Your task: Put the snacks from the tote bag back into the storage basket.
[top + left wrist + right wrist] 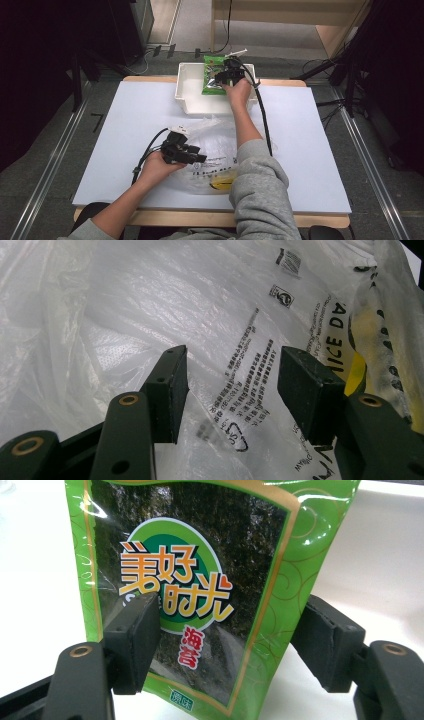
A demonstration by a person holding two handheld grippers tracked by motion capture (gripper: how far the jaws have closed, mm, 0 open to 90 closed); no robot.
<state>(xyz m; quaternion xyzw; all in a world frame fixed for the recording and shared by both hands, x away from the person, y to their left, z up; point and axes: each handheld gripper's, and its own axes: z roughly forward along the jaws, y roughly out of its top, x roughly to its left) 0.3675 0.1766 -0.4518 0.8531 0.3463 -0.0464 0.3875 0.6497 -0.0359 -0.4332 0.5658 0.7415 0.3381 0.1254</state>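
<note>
In the high view, my right hand-held gripper (226, 75) was stretched out to the white bin (186, 95) at the far edge of the table (310, 150), just at the green seaweed packet (213, 75) that lay in the bin. My left hand-held gripper (192, 154) rested low on the clear plastic bag (217, 145) near the front of the table, with something yellow (223, 183) showing through the bag.

In the left gripper view, the jaws stood wide apart over the crumpled plastic bag (200, 315) with its black print. I saw nothing clamped between the pads.

In the right gripper view, the jaws were wide. The seaweed packet (200, 580) stood between them. The left pad (137, 640) was at the front face of the packet, but I could not tell if it touched. The right pad (325, 640) was clearly apart from the packet's edge, so the packet was not gripped.
</note>
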